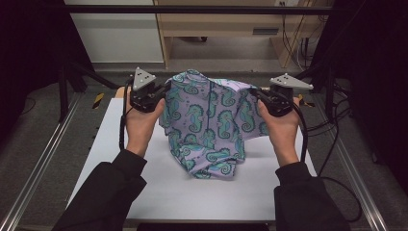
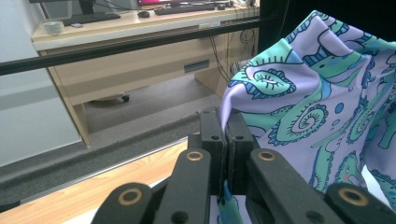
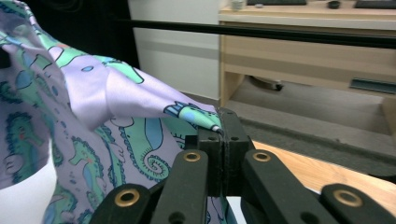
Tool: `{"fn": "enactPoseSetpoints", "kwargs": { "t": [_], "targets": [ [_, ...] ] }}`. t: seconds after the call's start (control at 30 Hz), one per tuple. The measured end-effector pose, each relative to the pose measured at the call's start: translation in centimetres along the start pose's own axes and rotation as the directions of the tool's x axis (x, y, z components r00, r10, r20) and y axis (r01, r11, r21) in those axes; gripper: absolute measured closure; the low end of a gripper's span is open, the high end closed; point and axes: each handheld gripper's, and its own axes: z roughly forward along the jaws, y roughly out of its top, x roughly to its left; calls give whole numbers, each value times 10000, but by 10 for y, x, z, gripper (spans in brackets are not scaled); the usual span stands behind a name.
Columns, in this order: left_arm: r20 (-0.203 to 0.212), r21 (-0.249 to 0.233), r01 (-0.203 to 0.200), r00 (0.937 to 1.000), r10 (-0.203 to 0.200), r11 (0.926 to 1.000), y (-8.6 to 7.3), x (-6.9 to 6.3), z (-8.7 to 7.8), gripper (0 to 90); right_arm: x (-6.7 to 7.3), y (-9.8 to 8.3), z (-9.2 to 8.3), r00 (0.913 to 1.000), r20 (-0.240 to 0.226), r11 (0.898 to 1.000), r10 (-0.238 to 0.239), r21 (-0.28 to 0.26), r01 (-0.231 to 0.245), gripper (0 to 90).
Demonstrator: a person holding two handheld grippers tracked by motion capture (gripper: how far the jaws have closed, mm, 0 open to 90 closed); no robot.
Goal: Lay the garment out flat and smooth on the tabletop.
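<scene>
Left tool (image 1: 153, 94) first: I have its jaws clamped flat on a corner of the seahorse-print cloth (image 1: 211, 125), and in the left gripper view the same tool (image 2: 226, 122) shows lilac fabric rising straight out of the closed pinch. That corner sits at the cloth's upper left edge, lifted off the white surface (image 1: 144, 192).

Moving right, the cloth hangs between my two hands like a slack tent. Its top edge runs from one tool to the other, so the long axis lies side to side, and the bulk sags toward me, with the lower folds bunched on the surface below the span. The middle of the top edge humps up higher than either held corner, which tells me the edge is not yet taut.

Right tool (image 1: 263, 96) is likewise closed on the cloth's upper right corner; the right gripper view shows that tool (image 3: 222, 122) with a pointed tip of fabric caught between the jaws.

Both hands are equally near, one at each end. As I judge it, the next move turns on that side-to-side span: draw the tools apart along it to flatten the cloth.
</scene>
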Motion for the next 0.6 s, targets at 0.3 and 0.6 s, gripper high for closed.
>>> {"fn": "enactPoseSetpoints", "kwargs": {
  "t": [0.3, 0.6],
  "targets": [
    [-98, 72, 184, 9998, -183, 9998, -4, 4, 15, 889, -3, -7, 13, 9993, 245, 9996, 293, -27, -293, 895],
    [-138, 565, 479, 9988, -472, 9973, -16, 18, 54, 889, -18, -17, 41, 9974, 314, 9972, 653, 356, -664, 895]
  ]
}}
